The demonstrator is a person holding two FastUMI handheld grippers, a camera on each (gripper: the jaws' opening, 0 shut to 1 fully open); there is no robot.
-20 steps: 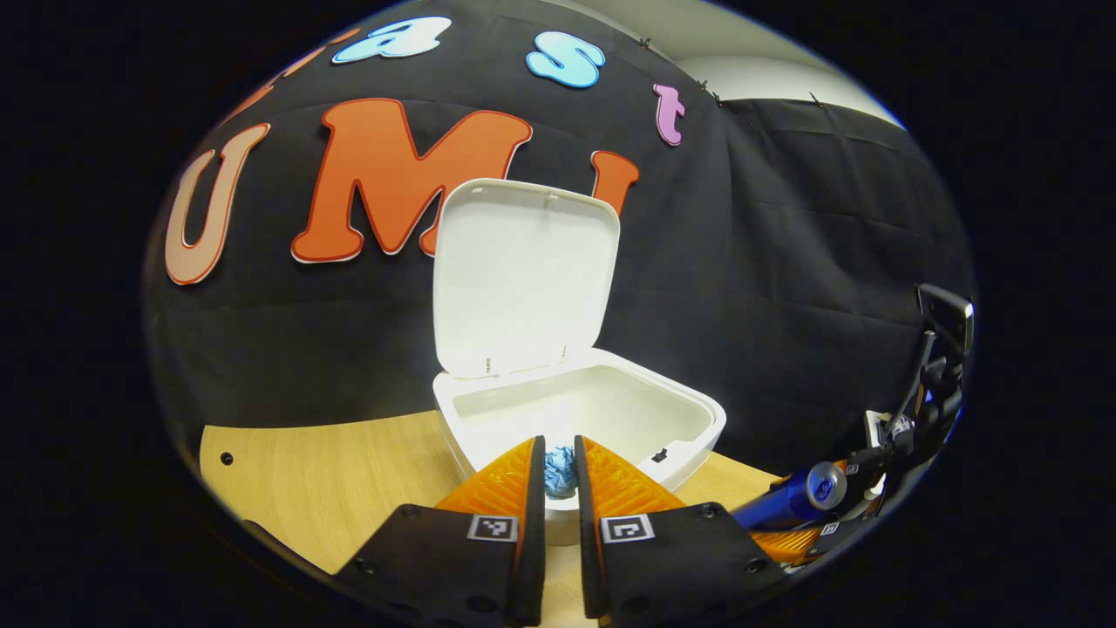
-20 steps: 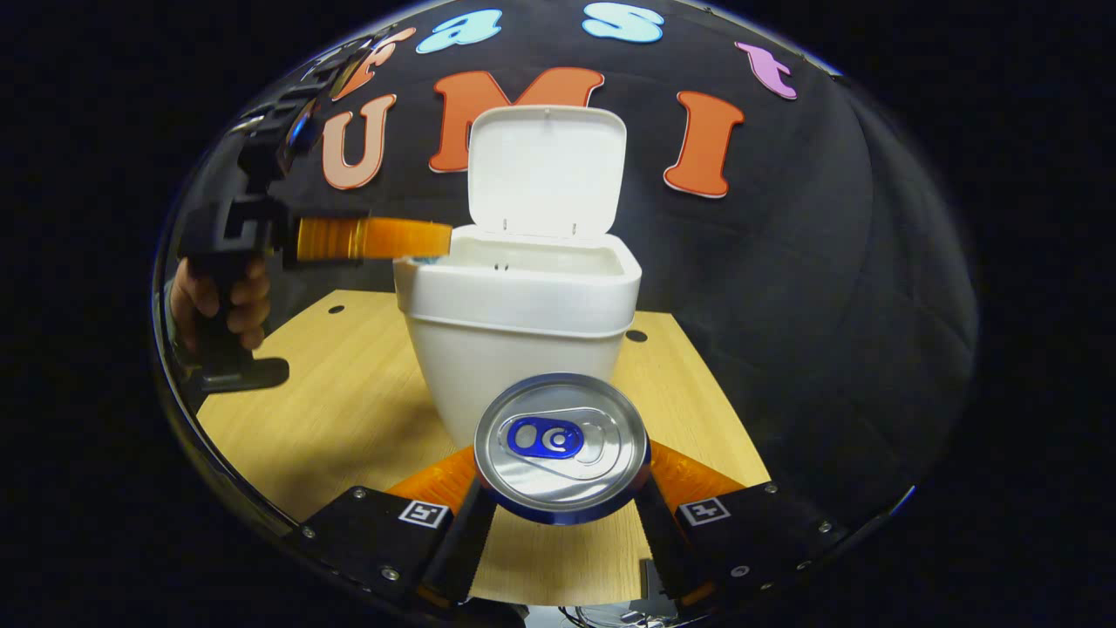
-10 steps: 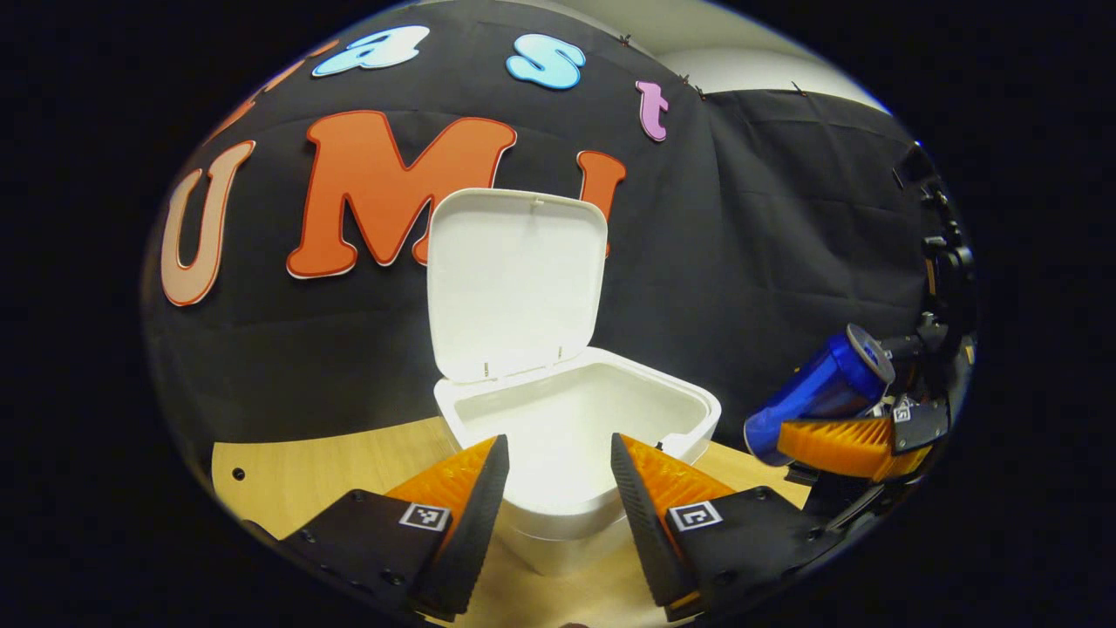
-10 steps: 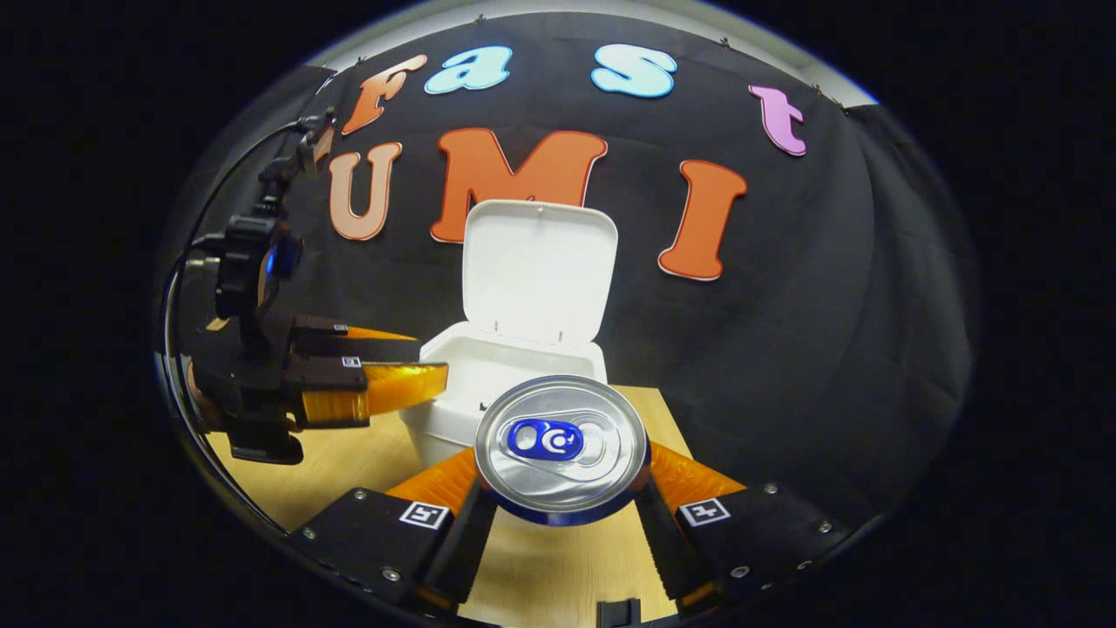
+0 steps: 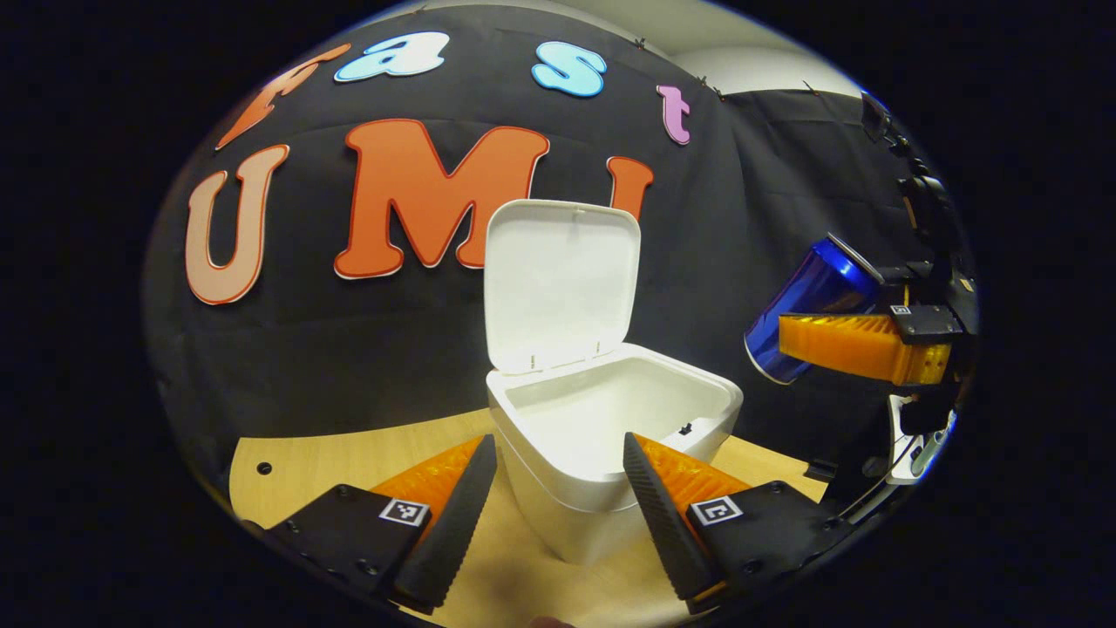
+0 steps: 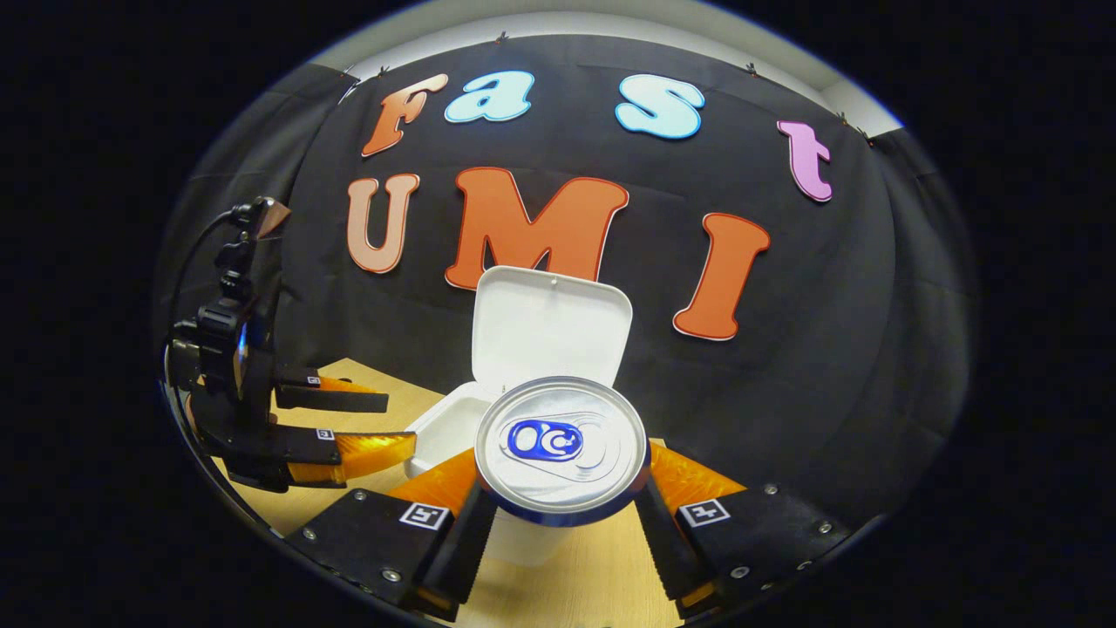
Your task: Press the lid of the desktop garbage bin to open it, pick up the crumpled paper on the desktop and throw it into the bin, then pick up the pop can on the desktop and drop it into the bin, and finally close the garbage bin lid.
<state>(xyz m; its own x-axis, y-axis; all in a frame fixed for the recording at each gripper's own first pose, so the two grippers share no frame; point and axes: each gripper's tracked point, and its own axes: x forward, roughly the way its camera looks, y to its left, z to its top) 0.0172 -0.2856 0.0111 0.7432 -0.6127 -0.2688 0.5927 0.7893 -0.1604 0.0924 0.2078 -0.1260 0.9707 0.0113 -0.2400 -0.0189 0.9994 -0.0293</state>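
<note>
left tool (image 5: 558,488): fingers spread, holding nothing, low before bin (image 5: 610,427) | right tool (image 6: 558,515): clamped on pop can (image 6: 562,449), raised beside bin | lid (image 5: 558,283): upright, open | bin stands on bench (image 5: 349,458)

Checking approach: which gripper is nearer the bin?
Left. The left gripper is open at the bin's front rim; the right gripper, holding the pop can, is raised off to its side.
</note>
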